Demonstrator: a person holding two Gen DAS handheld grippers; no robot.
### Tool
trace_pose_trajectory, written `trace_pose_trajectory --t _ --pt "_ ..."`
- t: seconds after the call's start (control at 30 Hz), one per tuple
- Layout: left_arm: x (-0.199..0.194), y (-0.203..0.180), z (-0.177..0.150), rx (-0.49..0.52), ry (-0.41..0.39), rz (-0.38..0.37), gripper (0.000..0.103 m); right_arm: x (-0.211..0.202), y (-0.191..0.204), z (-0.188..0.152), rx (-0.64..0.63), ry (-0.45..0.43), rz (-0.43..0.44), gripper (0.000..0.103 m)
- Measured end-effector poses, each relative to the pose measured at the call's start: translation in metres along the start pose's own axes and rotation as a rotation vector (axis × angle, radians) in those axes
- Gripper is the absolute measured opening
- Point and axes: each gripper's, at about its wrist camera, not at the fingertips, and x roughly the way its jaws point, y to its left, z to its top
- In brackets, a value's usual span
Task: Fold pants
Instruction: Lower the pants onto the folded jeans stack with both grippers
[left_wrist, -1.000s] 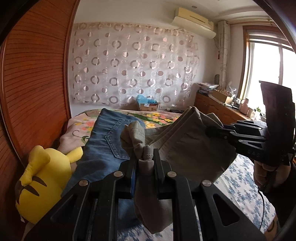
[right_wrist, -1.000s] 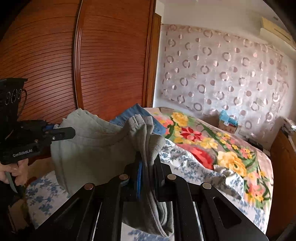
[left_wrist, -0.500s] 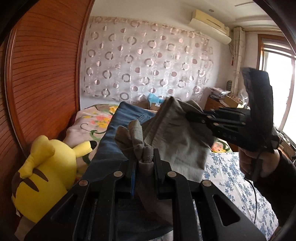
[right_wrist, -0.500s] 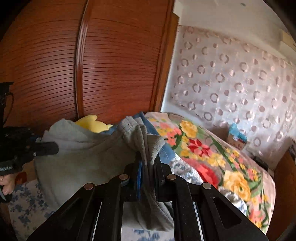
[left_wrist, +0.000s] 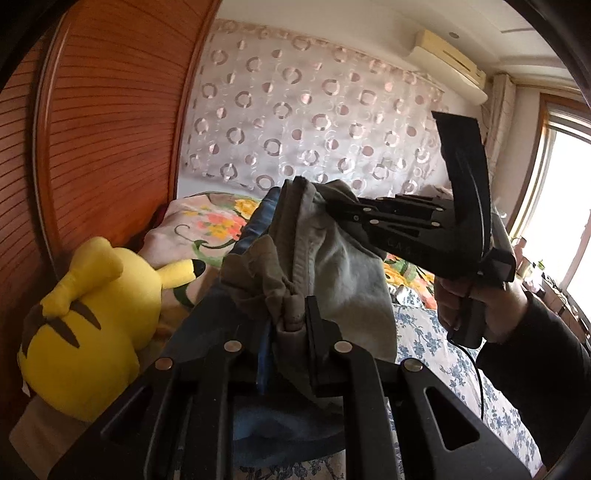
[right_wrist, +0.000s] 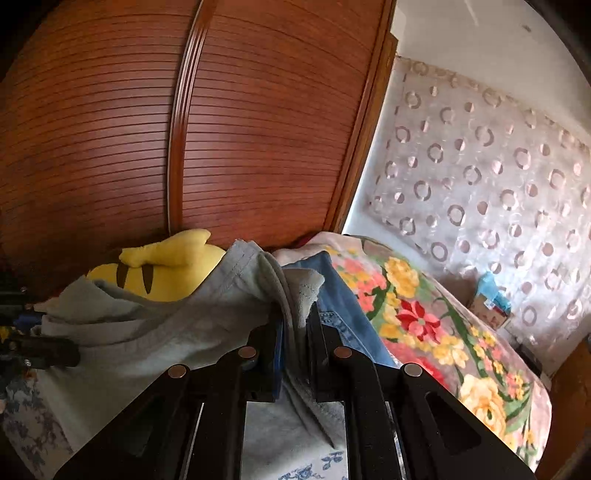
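Observation:
Grey-green pants (left_wrist: 343, 273) hang in the air between both grippers above the bed. My left gripper (left_wrist: 288, 325) is shut on a bunched edge of them. In the left wrist view the right gripper (left_wrist: 332, 208) reaches in from the right, held by a hand (left_wrist: 458, 295), and pinches the cloth's far upper edge. In the right wrist view the right gripper (right_wrist: 295, 325) is shut on a folded edge of the pants (right_wrist: 177, 332), which stretch leftward to the left gripper (right_wrist: 48, 354) at the frame's left edge.
Blue jeans (right_wrist: 343, 306) lie on the bed behind the pants. A yellow plush toy (left_wrist: 92, 325) sits by the wooden wardrobe (right_wrist: 184, 129). A floral quilt (right_wrist: 443, 332) covers the far bed, over a blue-flowered sheet (left_wrist: 436, 350). A patterned curtain (left_wrist: 314, 129) hangs behind.
The right gripper has swung left toward the left gripper, bringing its edge of the pants closer. Both views have rolled and shifted toward the wardrobe side.

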Motion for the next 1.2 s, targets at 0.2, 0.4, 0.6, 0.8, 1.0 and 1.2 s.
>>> trace_pose_trajectory --t 0.2,0.4,0.6,0.8,1.0,1.2 --pt "-0.001 0.004 -0.003 -0.016 -0.001 0.027 0.018 0.003 0.002 0.001 0.016 0.007 0.004 0.010" --pt "0.006 0.001 -0.008 0.004 0.037 0.074 0.024 0.006 -0.005 0.002 0.072 0.038 -0.037 0.030" --pt "0.014 0.006 -0.014 -0.005 0.062 0.104 0.032 -0.013 -0.017 -0.005 0.138 0.022 -0.001 0.032" --pt "0.020 0.007 -0.021 0.000 0.077 0.128 0.042 -0.008 -0.024 -0.023 0.154 0.083 0.017 0.032" --pt "0.022 0.010 -0.029 0.015 0.093 0.139 0.047 0.014 -0.041 -0.027 0.208 0.139 -0.054 0.032" --pt "0.019 0.008 -0.028 0.026 0.095 0.153 0.048 0.006 -0.035 -0.019 0.248 0.122 -0.042 0.032"
